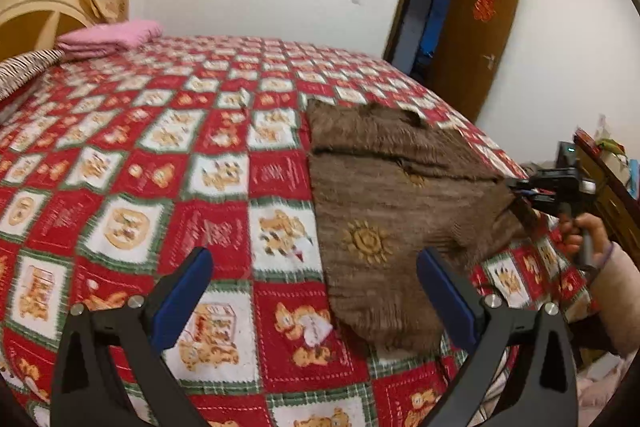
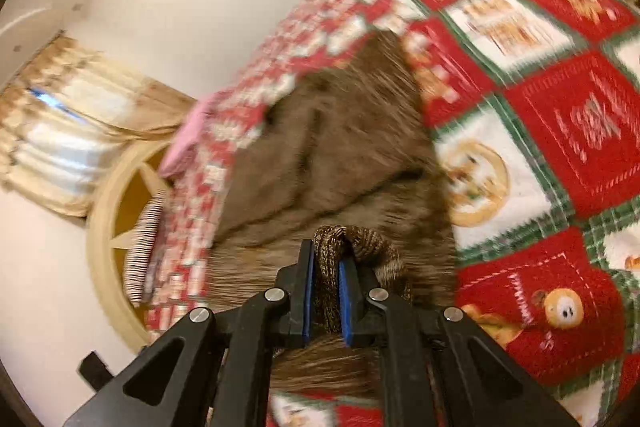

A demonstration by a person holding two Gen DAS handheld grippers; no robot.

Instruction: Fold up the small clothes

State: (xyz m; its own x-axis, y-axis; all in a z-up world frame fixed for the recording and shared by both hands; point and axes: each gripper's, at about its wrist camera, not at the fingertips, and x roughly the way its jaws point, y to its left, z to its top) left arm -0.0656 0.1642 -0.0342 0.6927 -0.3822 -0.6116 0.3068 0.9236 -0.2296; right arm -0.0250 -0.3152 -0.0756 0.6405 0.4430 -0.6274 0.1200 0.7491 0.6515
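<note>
A small brown knit garment (image 1: 392, 195) with gold sun motifs lies spread on the red, white and green checked bedspread (image 1: 160, 163). My left gripper (image 1: 314, 263) is open and empty, hovering over the bed just left of the garment's near end. My right gripper (image 2: 328, 259) is shut on a bunched edge of the brown garment (image 2: 328, 155) and lifts it at the right side; it also shows in the left wrist view (image 1: 520, 193), held by a hand. The right wrist view is tilted and blurred.
A folded pink cloth (image 1: 112, 37) and a striped pillow (image 1: 24, 67) lie at the head of the bed by the wooden headboard (image 2: 108, 203). An open wooden door (image 1: 472, 39) is at the far right. A cluttered dresser (image 1: 604, 163) stands right of the bed.
</note>
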